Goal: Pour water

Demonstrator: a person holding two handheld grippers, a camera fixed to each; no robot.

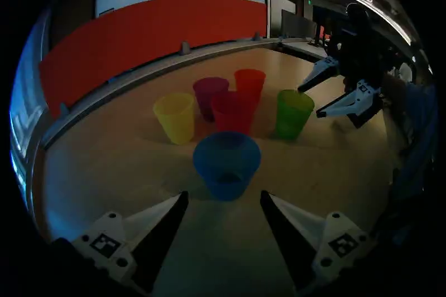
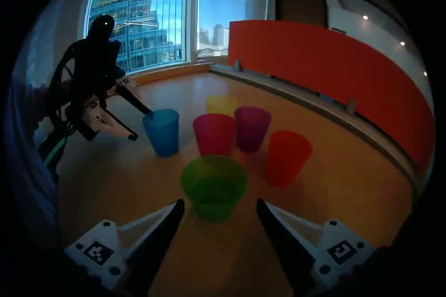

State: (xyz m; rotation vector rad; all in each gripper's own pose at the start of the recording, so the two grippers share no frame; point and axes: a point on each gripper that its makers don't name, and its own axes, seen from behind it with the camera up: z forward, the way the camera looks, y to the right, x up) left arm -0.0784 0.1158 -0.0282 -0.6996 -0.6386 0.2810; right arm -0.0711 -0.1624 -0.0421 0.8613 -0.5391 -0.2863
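Blue cup (image 1: 227, 163) upright on the table (image 1: 334, 185), ahead of the left gripper (image 1: 223, 193), jaws spread and empty; green cup (image 2: 214, 185) likewise before the right gripper (image 2: 219, 201), jaws also parted, yellow cup (image 1: 175, 116), purple cup (image 1: 209, 92), red cup (image 1: 233, 113) and orange cup (image 1: 250, 81) clustered between

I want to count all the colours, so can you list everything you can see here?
blue cup: one, blue, on the table, closest to the left gripper
green cup: one, green, closest to the right gripper
yellow cup: one, yellow, at the edge of the group
red cup: one, red, in the middle of the group
purple cup: one, dark purple, next to the red cup
orange cup: one, orange-red, beside the purple cup
table: one, light wood, under all the cups
wall panel: one, red-orange, past the table's edge
windows: several, blue sky and tall buildings outside
left gripper: one, white and black, open
right gripper: one, white and black, open
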